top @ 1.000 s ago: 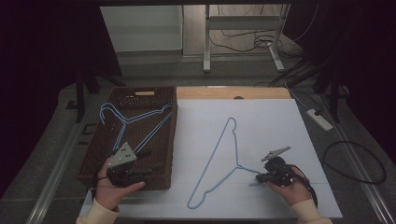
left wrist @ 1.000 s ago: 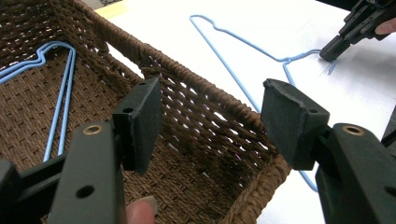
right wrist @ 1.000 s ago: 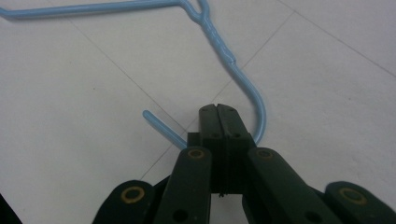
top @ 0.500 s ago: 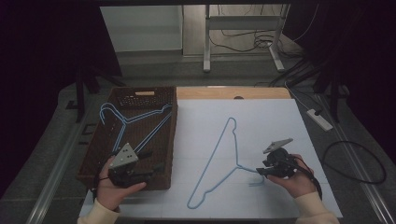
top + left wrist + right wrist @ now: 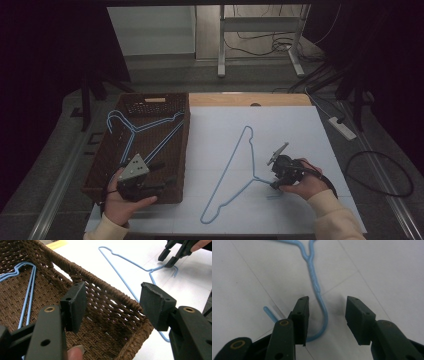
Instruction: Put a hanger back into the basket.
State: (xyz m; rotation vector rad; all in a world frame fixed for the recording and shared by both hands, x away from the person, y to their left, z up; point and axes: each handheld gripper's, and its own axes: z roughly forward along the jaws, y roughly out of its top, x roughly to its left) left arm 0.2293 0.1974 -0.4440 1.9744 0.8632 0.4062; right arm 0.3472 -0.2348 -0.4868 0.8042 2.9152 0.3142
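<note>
A blue wire hanger (image 5: 235, 167) lies flat on the white sheet (image 5: 300, 130), its hook toward the near right. My right gripper (image 5: 276, 186) points down at that hook. In the right gripper view the hook (image 5: 323, 307) lies between the jaws of my right gripper (image 5: 327, 320), which have just been opening, and neither pad touches it. My left gripper (image 5: 162, 175) hovers open over the near right corner of the brown wicker basket (image 5: 100, 165), with nothing between its jaws. Blue hangers (image 5: 145, 127) lie in the basket. From the left gripper (image 5: 112, 302) I see the basket rim (image 5: 100, 282) and the right gripper (image 5: 170, 258) beyond.
A wooden strip (image 5: 250, 99) borders the back of the sheet. A white power strip (image 5: 342, 127) and a looped black cable (image 5: 380, 175) lie off the table's right side. A metal table frame (image 5: 260, 45) stands behind.
My right hand has shifted a little away from the person, staying over the hook. The hanger lies where it was. The left hand and gripper have not moved.
</note>
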